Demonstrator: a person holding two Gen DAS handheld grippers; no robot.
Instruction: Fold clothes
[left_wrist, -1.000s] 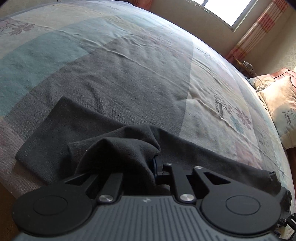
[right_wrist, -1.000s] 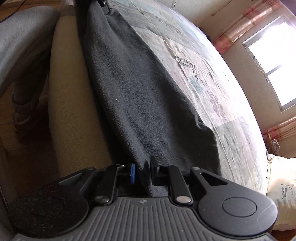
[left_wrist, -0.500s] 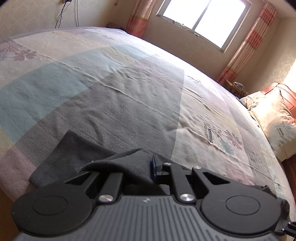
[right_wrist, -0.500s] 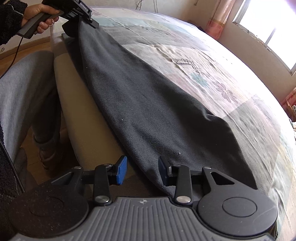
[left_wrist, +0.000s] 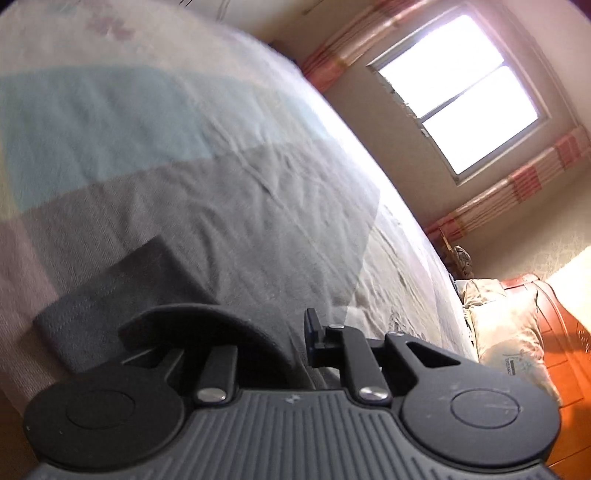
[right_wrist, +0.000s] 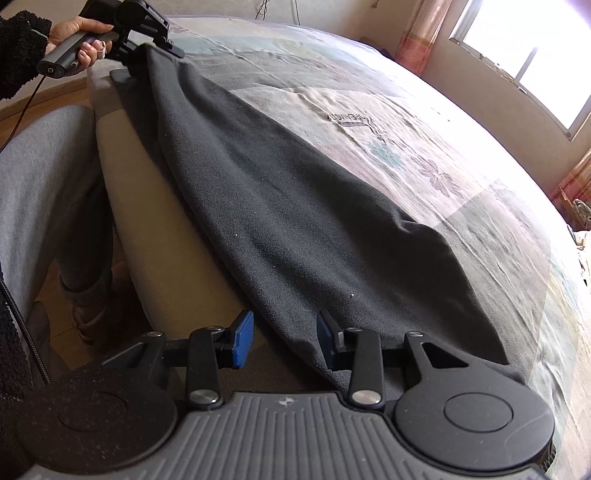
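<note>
Garment (right_wrist: 288, 206) dark, stretched along bed (right_wrist: 424, 122) edge. Right tongs (right_wrist: 282, 341) wide open, empty, cloth between. Only right view shows left tongs (right_wrist: 147, 40), 11 o'clock, pinching far end.

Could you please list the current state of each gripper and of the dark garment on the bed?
right gripper: open, blue pads apart, the garment's edge between them ungripped.
left gripper: shut on the garment's far end, holding it raised.
dark grey garment: stretched lengthwise along the bed's edge, mostly flat.
bed: covered with a patchwork sheet.
</note>
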